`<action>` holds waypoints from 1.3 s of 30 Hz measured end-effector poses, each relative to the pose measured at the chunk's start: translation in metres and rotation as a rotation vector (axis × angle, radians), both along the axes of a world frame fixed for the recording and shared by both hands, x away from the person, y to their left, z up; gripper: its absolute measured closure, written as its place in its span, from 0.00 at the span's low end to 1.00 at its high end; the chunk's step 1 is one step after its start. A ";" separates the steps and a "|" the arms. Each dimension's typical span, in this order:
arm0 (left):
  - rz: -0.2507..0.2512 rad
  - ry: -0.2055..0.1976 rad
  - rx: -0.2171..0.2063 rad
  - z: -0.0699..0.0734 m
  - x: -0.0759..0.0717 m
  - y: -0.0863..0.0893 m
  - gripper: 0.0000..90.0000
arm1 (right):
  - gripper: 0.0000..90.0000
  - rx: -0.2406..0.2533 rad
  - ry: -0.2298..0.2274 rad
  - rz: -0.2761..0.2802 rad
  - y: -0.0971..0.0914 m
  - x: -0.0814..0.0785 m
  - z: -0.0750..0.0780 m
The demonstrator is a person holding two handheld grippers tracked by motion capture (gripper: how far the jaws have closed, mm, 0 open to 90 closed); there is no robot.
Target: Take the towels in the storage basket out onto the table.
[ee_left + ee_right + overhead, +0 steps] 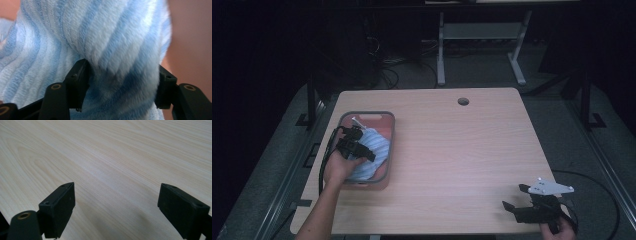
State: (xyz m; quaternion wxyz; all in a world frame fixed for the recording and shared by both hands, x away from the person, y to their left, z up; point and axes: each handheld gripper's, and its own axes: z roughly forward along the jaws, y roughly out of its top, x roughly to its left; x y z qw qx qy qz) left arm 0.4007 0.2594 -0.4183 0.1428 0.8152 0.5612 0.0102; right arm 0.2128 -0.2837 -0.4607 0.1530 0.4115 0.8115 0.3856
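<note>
A blue-and-white striped towel (pixel 107 50), plush and bunched into a thick fold, bulges between the two black fingers (pixel 78 82) of the left gripper (pixel 120 85), seen close up from the left gripper view. The fingers stand about half open with the fold wedged between them and both pads against the fabric, a grip that looks taken but not yet tight. From the high view, the towel (pixel 374 150) lies heaped inside a grey-rimmed pink basket (pixel 391 131) on the left side of the counter (pixel 462 150), with the left gripper (pixel 362 150) pressed down into the pile and the person's left hand (pixel 339 167) behind it. A small white object (pixel 357 121) rests at the basket's far end, too small to identify.

Across the counter, near its front right corner, the right gripper (pixel 514 197) waits well apart from the basket, its fingers (pixel 60 205) spread wide over bare wood grain with nothing between them.

The risk from here, as a judgement: the fingers have only one soft fold, so a lift could let the fabric slide out or bring up a single layer while the rest trails. The trailing cloth could also catch on the basket's rim and drag or tip the light basket, since nothing is holding it down. A firmer close on the fold, and a steadying right gripper, would reduce both.
</note>
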 end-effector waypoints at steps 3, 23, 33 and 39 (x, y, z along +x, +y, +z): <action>-0.002 0.004 0.031 -0.003 0.000 -0.004 0.49 | 0.16 0.007 0.004 -0.007 -0.001 0.000 0.000; 0.003 -0.044 -0.011 0.010 -0.006 0.009 0.78 | 0.16 0.006 0.000 -0.012 -0.001 -0.001 0.000; 0.013 -0.118 -0.172 0.034 -0.023 0.026 0.77 | 0.16 0.001 -0.005 -0.018 -0.001 0.000 0.000; 0.016 -0.157 -0.245 0.045 -0.028 0.036 0.77 | 0.16 0.000 -0.003 -0.017 -0.001 0.001 0.000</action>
